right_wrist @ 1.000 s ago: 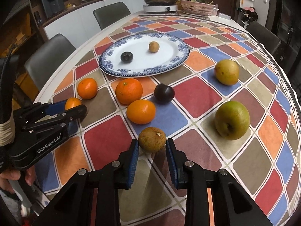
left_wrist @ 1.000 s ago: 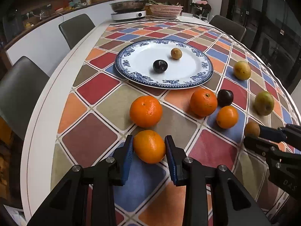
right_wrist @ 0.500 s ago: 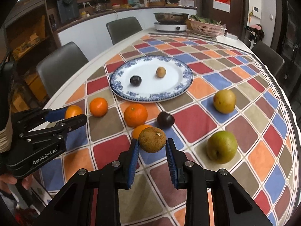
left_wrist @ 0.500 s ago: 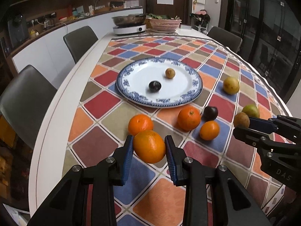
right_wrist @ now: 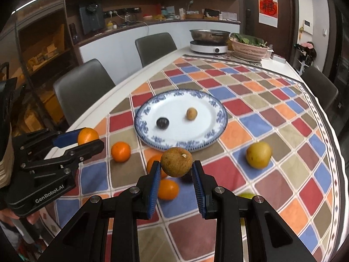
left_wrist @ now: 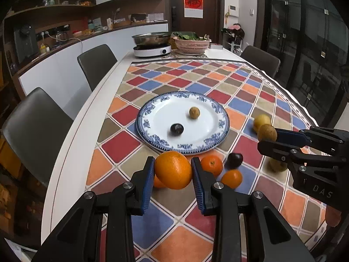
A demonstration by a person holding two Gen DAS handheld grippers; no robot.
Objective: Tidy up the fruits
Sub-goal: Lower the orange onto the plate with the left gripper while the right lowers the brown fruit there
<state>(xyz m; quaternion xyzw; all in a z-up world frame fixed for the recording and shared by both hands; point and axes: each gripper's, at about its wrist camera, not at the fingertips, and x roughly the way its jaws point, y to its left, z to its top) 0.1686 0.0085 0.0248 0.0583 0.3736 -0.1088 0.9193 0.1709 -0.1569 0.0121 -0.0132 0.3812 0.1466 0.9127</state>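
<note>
My left gripper [left_wrist: 173,170] is shut on an orange [left_wrist: 173,170] and holds it in the air above the table's near end. My right gripper [right_wrist: 176,162] is shut on a brown round fruit [right_wrist: 176,162], also lifted; it shows at the right of the left wrist view [left_wrist: 267,132]. A blue-rimmed white plate [left_wrist: 209,139] [right_wrist: 209,139] lies ahead of both, holding a dark plum [left_wrist: 176,129] and a small brown fruit [left_wrist: 194,112]. Loose oranges [left_wrist: 211,165] [right_wrist: 120,151], a dark plum [left_wrist: 234,159] and a yellow pear [right_wrist: 259,154] lie on the checked cloth.
A green fruit [right_wrist: 246,195] lies partly hidden behind my right gripper. Grey chairs [left_wrist: 35,131] line the table's left side. An induction cooker with a pan [left_wrist: 152,49] and a pink basket [left_wrist: 192,44] stand at the far end. The table edge [left_wrist: 72,144] runs along the left.
Both grippers have risen and drawn back from the table with their fruit, so the plate and loose fruit look smaller and farther below.
</note>
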